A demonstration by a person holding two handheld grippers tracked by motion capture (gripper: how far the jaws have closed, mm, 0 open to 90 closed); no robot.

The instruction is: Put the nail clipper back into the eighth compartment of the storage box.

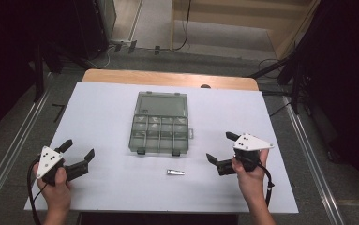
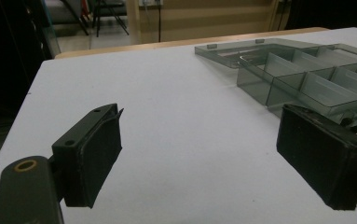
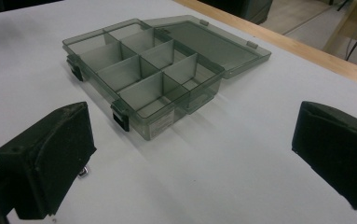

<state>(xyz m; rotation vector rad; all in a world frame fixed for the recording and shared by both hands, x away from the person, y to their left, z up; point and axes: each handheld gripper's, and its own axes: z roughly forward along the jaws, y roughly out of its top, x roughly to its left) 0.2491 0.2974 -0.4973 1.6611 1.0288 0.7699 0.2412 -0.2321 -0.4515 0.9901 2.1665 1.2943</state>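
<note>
the compartment box [image 1: 160, 126] sits near the middle of the white bench [image 1: 102, 187], lid [image 1: 162, 103] thrown open and lying flat on the far side. it lies between the two grippers and farther out than both, touching neither. the left gripper [image 1: 79, 149] rests at the near left with its fingers [image 2: 90, 151] spread wide apart and nothing between them; the right gripper [image 1: 220, 147] sits at the near right, its fingers [image 3: 50, 156] equally spread and bare.

just beyond the near edge of the box, a small shiny metal piece [image 1: 175, 172] lies on the bench, nearer the right gripper than the left, well clear of either.

counted: one box, one lid, one metal piece, two grippers. the tray shows eight compartments, in two rows of four, and two dark latches [image 3: 120, 116] on its front wall.

the high view gives the whole layout with both hands. the right gripper view shows the compartments from close by, and a glint of the metal piece [image 3: 84, 172] beside its left finger. the left gripper view catches the box [image 2: 306, 74] at its upper right, past the right finger.
</note>
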